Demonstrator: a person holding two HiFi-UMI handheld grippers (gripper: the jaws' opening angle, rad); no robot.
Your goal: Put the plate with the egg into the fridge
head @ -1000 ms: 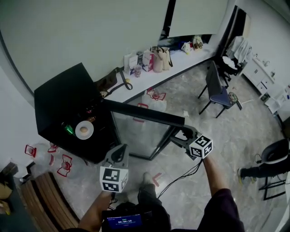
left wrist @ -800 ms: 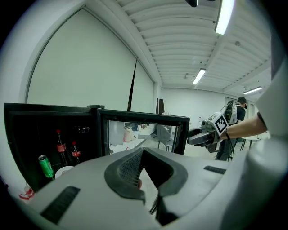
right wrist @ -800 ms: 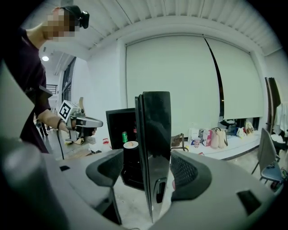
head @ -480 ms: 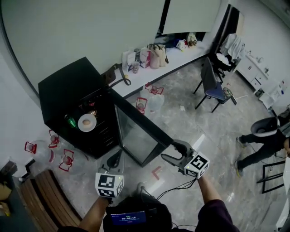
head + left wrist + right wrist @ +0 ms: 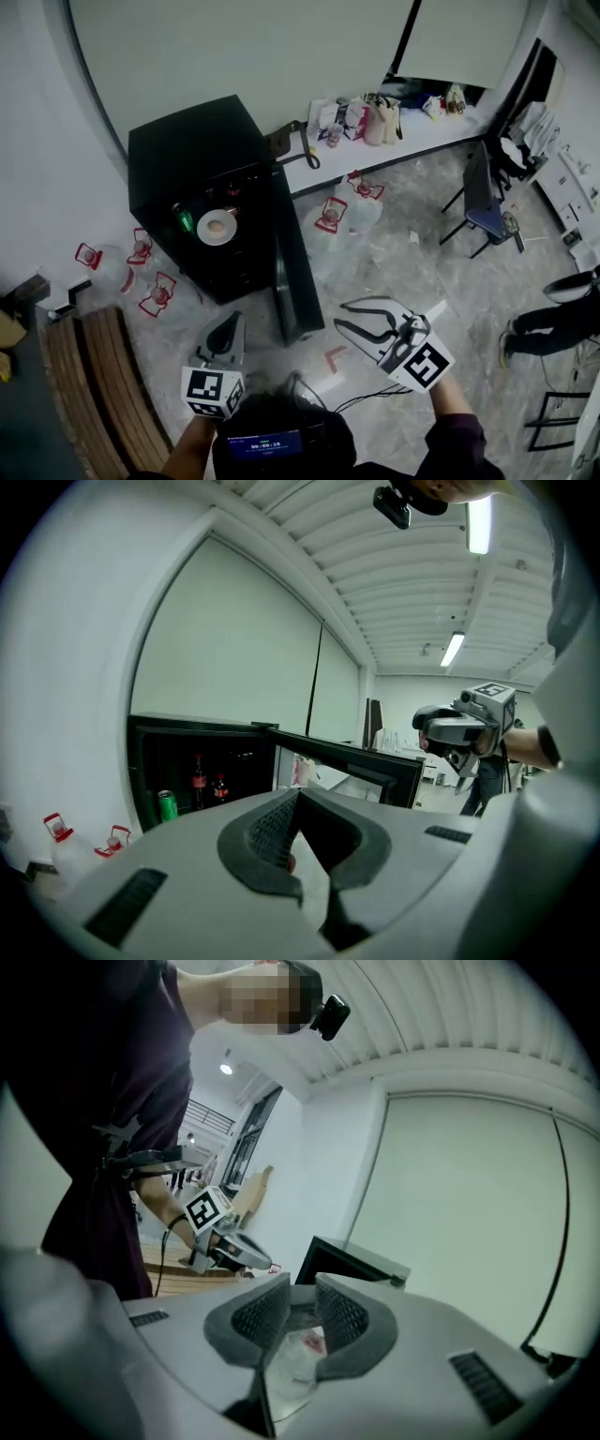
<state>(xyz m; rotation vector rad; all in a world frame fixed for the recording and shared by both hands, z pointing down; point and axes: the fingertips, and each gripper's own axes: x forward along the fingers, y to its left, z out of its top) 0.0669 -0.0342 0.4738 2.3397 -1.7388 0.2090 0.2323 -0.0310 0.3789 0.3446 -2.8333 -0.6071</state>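
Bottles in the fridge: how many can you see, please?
2: one bottle right of the green can, a second bottle beside it; the dark fridge may hide more.

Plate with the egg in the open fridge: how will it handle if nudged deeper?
Plate looks rigid and shallow, so it should slide rather than flex. The egg looks round and unrestrained on it, so it may roll if jolted.

One fridge [image 5: 202, 169] held one plate [image 5: 203, 232] with one egg [image 5: 217, 226], one green can [image 5: 185, 221] and two bottles [image 5: 199, 782] (both red-labelled). Three water jugs [image 5: 141, 248] sat at the fridge's eight o'clock. Two more jugs [image 5: 330, 214] and one chair [image 5: 487, 202] sat at its three o'clock.
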